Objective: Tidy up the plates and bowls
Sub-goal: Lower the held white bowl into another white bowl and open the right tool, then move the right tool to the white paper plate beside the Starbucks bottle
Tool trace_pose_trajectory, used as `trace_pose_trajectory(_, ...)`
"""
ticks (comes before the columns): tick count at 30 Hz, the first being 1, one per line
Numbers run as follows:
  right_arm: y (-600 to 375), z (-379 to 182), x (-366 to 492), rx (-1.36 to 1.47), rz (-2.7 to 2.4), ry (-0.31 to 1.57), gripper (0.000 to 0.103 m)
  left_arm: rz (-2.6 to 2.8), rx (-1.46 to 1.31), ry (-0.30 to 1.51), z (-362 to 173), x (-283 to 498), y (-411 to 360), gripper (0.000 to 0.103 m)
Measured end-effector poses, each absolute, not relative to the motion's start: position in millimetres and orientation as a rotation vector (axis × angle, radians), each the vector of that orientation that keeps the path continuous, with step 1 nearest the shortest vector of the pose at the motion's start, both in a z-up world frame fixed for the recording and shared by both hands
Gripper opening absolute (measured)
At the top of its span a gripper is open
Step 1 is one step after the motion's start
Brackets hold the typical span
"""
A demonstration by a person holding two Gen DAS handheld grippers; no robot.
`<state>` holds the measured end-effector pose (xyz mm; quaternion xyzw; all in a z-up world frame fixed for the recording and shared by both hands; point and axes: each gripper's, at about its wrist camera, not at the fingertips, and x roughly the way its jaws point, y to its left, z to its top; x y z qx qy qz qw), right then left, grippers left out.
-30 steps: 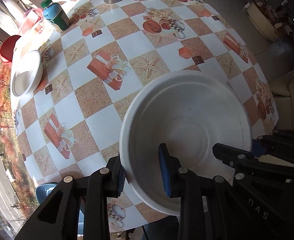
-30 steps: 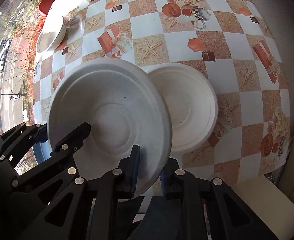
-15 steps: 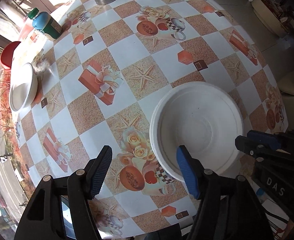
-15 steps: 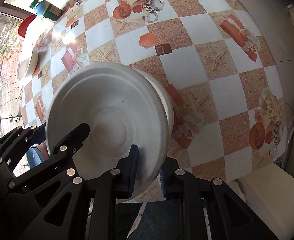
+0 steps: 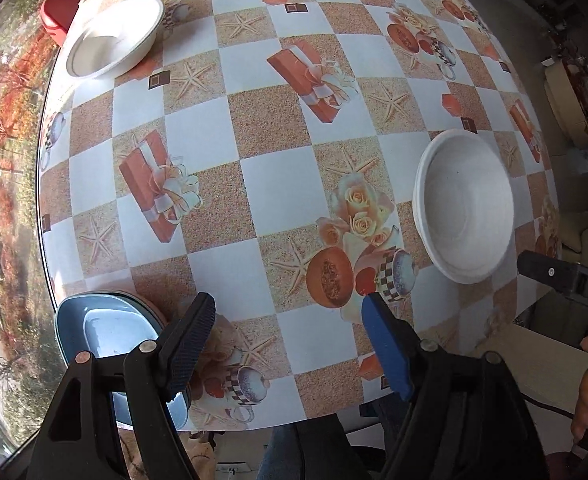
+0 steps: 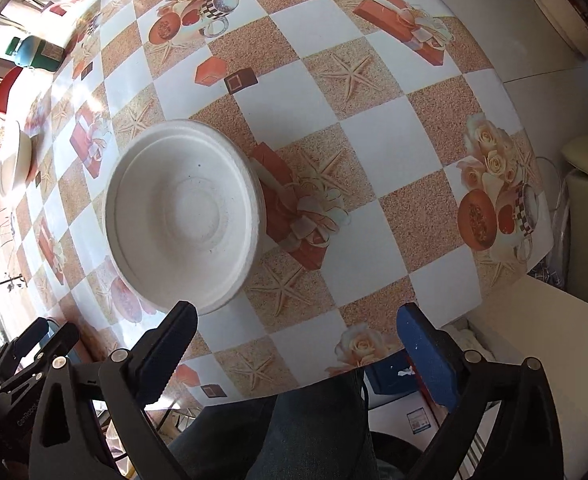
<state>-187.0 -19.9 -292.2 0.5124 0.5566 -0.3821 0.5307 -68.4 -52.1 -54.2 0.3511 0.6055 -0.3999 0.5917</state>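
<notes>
From your left wrist camera, a blue dish (image 5: 105, 336) sat at the table's (image 5: 277, 184) near left edge, a white bowl with a dark rim line (image 5: 113, 36) rested far left, and your left gripper (image 5: 289, 336) hung with jaws apart, holding nothing. To its right stood the white paper bowl (image 5: 466, 208), upright, mouth up. Round, it had no long axis. Your right gripper (image 6: 298, 344) likewise gaped empty just short of that stacked bowl (image 6: 185, 212).
</notes>
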Motion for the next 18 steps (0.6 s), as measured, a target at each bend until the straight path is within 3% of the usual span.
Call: trace_pose_trajectory(18,4.0,-231.0,-73.9,0.924,-0.784,1.296,0.101,-0.961,0.592,1.316,2.0,-6.7,-28.4,0.079)
